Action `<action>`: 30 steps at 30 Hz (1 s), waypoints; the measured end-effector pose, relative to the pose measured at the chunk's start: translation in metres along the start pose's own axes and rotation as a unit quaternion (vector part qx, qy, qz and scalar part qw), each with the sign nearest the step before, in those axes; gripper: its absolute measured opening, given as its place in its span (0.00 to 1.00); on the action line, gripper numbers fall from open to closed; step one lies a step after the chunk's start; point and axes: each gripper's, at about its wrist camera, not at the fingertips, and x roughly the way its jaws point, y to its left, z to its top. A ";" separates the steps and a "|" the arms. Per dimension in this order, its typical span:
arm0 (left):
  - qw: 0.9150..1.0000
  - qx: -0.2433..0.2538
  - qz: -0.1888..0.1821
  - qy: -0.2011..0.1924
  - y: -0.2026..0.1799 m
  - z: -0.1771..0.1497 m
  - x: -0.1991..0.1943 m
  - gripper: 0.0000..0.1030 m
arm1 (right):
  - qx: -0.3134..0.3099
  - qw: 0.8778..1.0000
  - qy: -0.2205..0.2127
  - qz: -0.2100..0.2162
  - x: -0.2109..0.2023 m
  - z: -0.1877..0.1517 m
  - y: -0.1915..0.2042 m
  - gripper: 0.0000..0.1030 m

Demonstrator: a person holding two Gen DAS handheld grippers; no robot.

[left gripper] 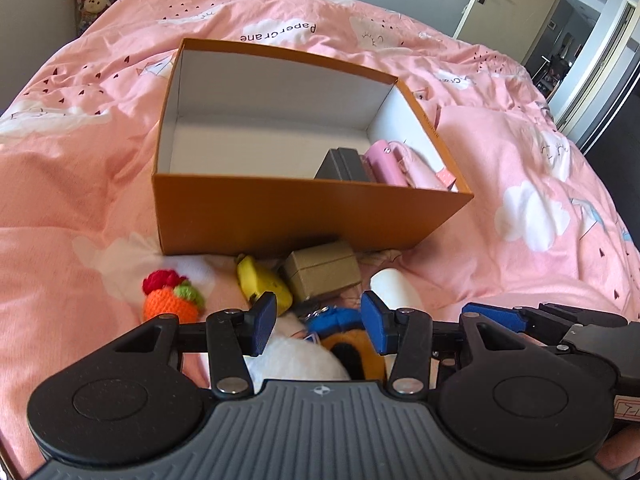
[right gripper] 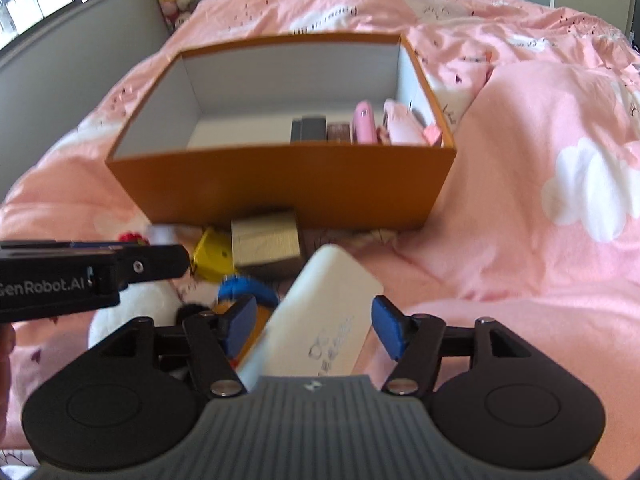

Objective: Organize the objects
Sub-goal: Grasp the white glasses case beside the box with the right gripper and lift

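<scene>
The right gripper (right gripper: 314, 330) stands open around the white power bank (right gripper: 320, 320), not pressing it; rigid, smooth, probably heavy, best gripped across its flat long sides.

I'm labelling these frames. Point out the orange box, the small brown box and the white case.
orange box (left gripper: 304, 216), left wrist view, near outer wall.
small brown box (left gripper: 324, 270), left wrist view, its lid.
white case (right gripper: 324, 316), right wrist view, its broad top face.

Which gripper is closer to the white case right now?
Right. The right gripper has its open jaws on either side of the white case; the left gripper hangs beside it, over the plush toys.
</scene>
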 end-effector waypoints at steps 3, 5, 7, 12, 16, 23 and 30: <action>1.000 -0.003 0.000 0.003 0.005 -0.006 0.001 0.53 | -0.008 1.000 0.024 -0.010 0.008 -0.006 0.004 0.66; 1.000 -0.008 -0.002 0.000 0.009 -0.008 0.002 0.53 | -0.007 0.999 0.033 -0.008 0.011 -0.007 0.006 0.67; 1.000 -0.016 -0.006 -0.004 0.014 -0.008 0.001 0.53 | -0.007 0.999 0.043 -0.008 0.014 -0.006 0.008 0.68; 0.999 -0.036 -0.018 -0.005 0.026 -0.008 0.002 0.53 | 0.031 0.996 0.083 0.007 0.027 0.001 -0.001 0.69; 0.999 -0.045 -0.024 -0.002 0.031 -0.007 0.004 0.53 | 0.075 0.990 0.118 0.032 0.038 0.009 -0.016 0.71; 0.998 -0.047 -0.033 0.004 0.032 -0.005 0.011 0.53 | 0.156 0.973 0.157 0.072 0.056 0.016 -0.041 0.71; 0.999 -0.037 -0.038 0.011 0.031 -0.003 0.017 0.53 | 0.157 0.972 0.153 0.080 0.056 0.014 -0.040 0.66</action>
